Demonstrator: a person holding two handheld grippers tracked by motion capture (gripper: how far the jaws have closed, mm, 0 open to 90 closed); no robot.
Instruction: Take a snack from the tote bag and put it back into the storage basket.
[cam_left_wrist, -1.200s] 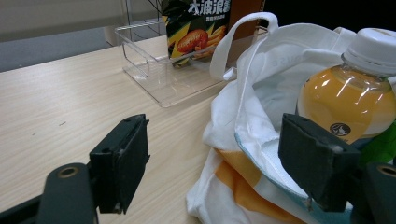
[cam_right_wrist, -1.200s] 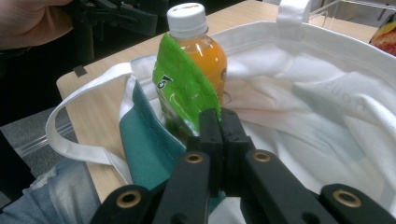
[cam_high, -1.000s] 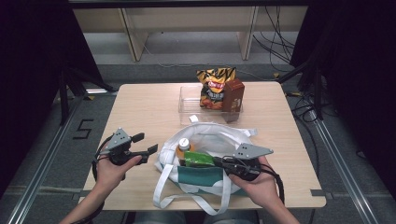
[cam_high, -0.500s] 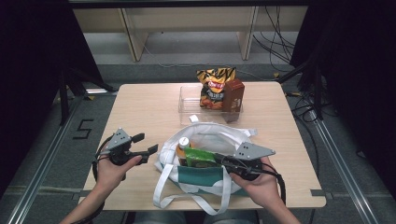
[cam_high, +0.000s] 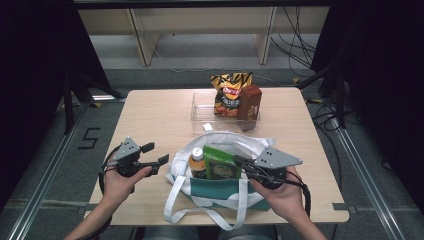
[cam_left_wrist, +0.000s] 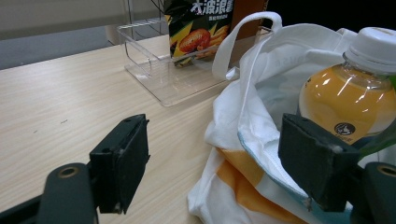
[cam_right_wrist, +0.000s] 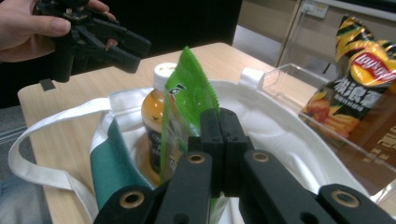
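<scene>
1. Right gripper (cam_right_wrist: 218, 116) clamped on green snack packet (cam_right_wrist: 184, 107), held upright in tote bag (cam_high: 220, 192).
2. Orange drink bottle (cam_high: 197, 162) stands beside packet, inside bag.
3. Left gripper (cam_high: 156, 153) jaws apart, empty, just left of bag.
4. Clear bin (cam_high: 202, 107) at far side holds chip bag (cam_high: 229, 92).

Right gripper (cam_right_wrist: 218, 122) fingers pressed together on green packet (cam_right_wrist: 180, 116) edge — orange bottle (cam_right_wrist: 154, 116) behind, inside tote bag (cam_right_wrist: 280, 140).

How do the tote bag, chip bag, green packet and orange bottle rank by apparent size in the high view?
1. tote bag, clearly largest.
2. chip bag.
3. green packet, close to the chip bag and partly hidden, so unsure.
4. orange bottle, mostly sunk in the bag.
</scene>
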